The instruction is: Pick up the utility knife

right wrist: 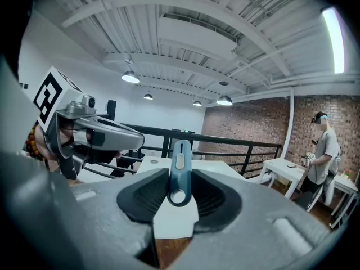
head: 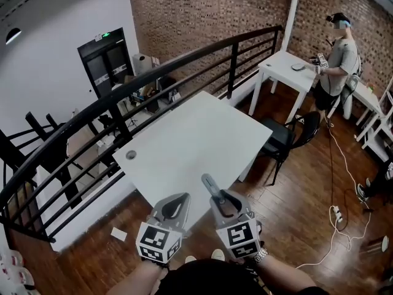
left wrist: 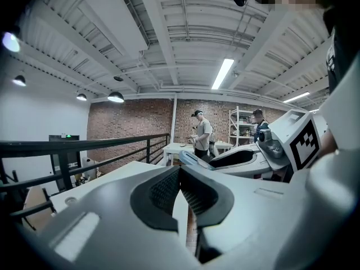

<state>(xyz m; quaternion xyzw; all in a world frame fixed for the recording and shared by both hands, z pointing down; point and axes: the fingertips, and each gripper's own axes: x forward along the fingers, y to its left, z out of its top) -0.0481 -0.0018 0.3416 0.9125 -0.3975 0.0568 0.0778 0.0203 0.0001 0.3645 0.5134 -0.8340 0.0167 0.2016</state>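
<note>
The utility knife is a slim blue-grey handle with a pale slider. It stands upright between the pads of my right gripper, which is shut on it. In the head view the utility knife sticks out past my right gripper, over the near edge of the white table. My left gripper is close beside it on the left, shut and empty. In the left gripper view its pads meet at my left gripper with nothing between them. The right gripper with the knife shows to the right there.
A black metal railing curves along the table's far and left sides. A black chair stands at the table's right. Farther right a person stands at another white table. A white cable and a scrap of paper lie on the wooden floor.
</note>
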